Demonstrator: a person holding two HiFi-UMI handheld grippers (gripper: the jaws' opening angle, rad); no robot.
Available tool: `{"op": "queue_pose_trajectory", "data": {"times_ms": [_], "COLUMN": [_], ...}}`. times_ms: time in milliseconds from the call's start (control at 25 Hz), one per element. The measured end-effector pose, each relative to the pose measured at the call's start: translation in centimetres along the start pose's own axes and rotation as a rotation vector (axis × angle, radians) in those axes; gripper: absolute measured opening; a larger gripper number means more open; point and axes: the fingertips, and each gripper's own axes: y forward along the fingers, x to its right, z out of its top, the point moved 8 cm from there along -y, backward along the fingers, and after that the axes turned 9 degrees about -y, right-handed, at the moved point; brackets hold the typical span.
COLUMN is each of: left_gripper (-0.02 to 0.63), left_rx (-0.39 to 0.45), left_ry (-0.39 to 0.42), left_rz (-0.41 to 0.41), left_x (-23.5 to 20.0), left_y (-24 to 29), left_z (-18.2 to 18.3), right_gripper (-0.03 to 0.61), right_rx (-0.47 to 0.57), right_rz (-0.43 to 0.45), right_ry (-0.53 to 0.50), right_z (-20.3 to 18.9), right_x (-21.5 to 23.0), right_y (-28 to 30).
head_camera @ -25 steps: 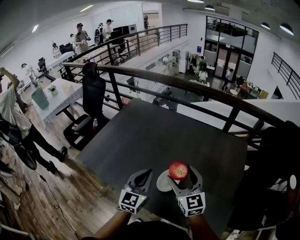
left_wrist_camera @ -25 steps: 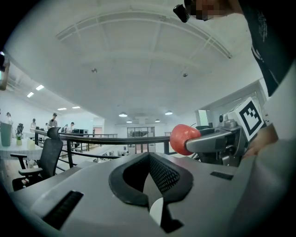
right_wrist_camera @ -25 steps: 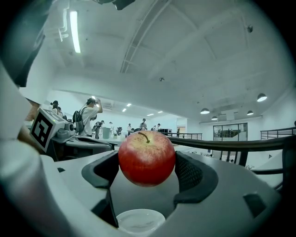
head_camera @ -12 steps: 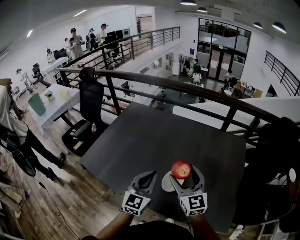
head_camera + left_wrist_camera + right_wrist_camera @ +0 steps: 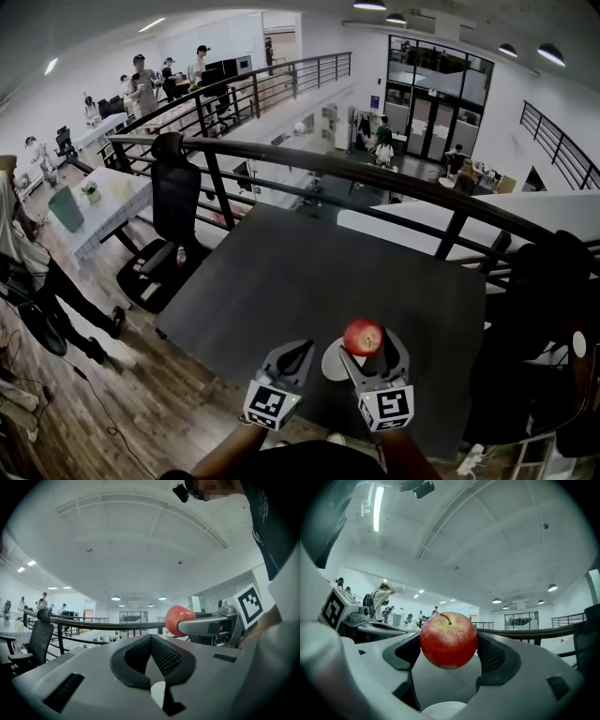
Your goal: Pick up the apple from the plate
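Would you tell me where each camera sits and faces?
Head view: on the person's head, facing steeply down at the table; forearms, left gripper and right gripper show.
Left gripper view: rides the left gripper, looks along its shut jaws toward a railing.
Right gripper view: rides the right gripper, looks along jaws holding the apple.
All views share the apple.

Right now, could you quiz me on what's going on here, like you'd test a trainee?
1. True or false: the left gripper holds the apple.
2. Where is the apple? A: clamped in the right gripper, lifted off the plate. B: lying on the plate. C: on the floor.
3. Fill in: the plate is ____ in colour.
Key: 1 false, it is shut and empty; 2 A; 3 white.
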Motion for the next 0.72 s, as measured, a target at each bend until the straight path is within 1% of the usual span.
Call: {"op": "queue_pose_trajectory", "data": {"times_ms": [200, 520, 720], "left_gripper": [0.017, 0.017, 0.017], "left_rx": [0.01, 0.021, 0.027], "left_ry": [-0.054, -0.044, -0.025], "left_rz": [-0.011, -0.016, -0.01], "left_x": [-0.6, -0.4, -0.8], "left_y": [-0.4, -0.9, -1.4], "left_z": [0.0, 0.5, 0.6], "right_gripper": [0.395, 0.396, 0.395], "right_rx": [-0.008, -0.022, -0.006], "right_rz": [-0.008, -0.011, -0.015], "right_ry": [-0.014, -0.015, -0.022], "right_z": [0.1, 0.3, 0.5], "right_x": [-0.4, -0.7, -1.0], "right_y": [-0.2, -0.7, -0.6]}}
